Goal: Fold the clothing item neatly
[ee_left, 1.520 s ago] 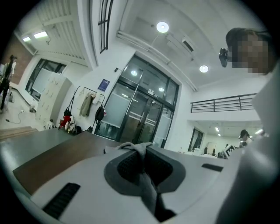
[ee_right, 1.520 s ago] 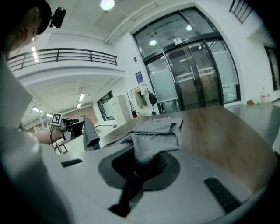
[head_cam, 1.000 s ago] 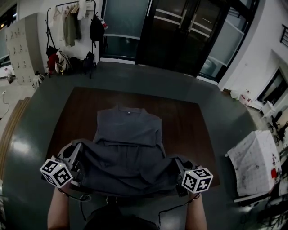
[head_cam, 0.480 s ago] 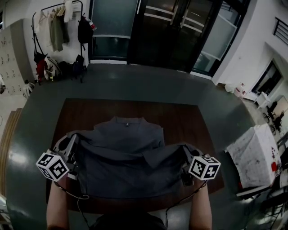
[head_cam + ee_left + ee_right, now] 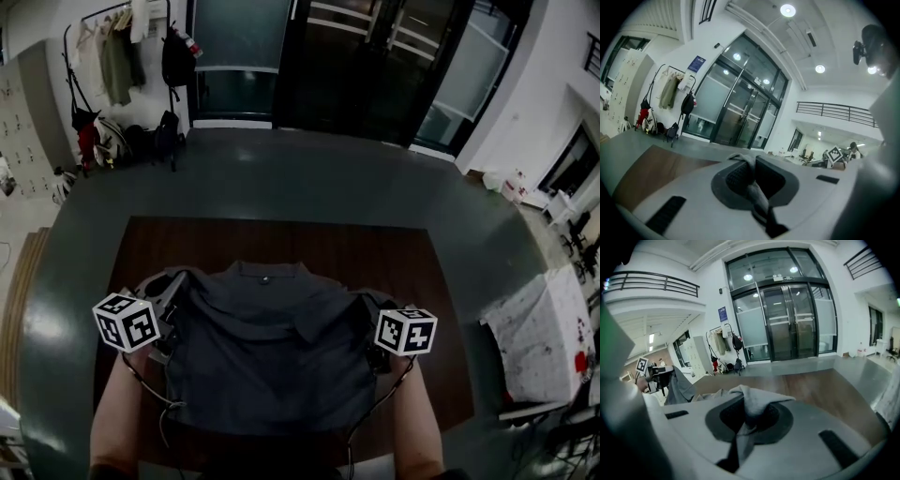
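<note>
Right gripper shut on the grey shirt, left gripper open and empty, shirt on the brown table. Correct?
One thing is off: the left gripper is not open and empty. The left gripper view shows its jaws closed on a fold of the grey shirt. The rest holds: the right gripper is shut on the shirt, which is on the brown table.

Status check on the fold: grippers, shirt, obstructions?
Left gripper and right gripper both shut on grey shirt. Shirt doubled over on brown table, held edge up by collar. Nothing blocking.
</note>
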`<control>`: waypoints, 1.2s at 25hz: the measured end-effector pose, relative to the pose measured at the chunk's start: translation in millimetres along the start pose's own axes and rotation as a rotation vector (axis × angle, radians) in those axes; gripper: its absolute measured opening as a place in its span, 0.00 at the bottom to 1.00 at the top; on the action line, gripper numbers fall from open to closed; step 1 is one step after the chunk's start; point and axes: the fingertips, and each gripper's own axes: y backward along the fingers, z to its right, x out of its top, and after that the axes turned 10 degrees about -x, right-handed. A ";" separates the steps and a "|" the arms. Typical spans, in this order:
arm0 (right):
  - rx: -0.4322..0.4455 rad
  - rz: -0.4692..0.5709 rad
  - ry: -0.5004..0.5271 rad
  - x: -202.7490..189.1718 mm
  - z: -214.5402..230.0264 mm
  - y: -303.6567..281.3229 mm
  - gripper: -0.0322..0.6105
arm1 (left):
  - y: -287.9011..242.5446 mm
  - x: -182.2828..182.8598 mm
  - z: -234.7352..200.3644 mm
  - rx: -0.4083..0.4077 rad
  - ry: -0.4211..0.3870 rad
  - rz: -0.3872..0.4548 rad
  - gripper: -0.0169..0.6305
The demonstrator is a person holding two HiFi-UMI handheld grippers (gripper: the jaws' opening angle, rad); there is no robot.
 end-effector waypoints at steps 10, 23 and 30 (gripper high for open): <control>-0.022 -0.122 -0.013 -17.0 45.8 -125.1 0.05 | -71.1 -69.2 -114.7 0.278 -0.019 -0.218 0.05; -0.025 -0.233 -0.056 -57.8 79.2 -185.4 0.16 | -80.1 -120.3 -174.7 0.317 -0.067 -0.545 0.05; 0.073 -0.298 -0.041 -66.1 62.7 -180.9 0.29 | -64.8 -134.6 -157.2 0.182 -0.002 -0.569 0.30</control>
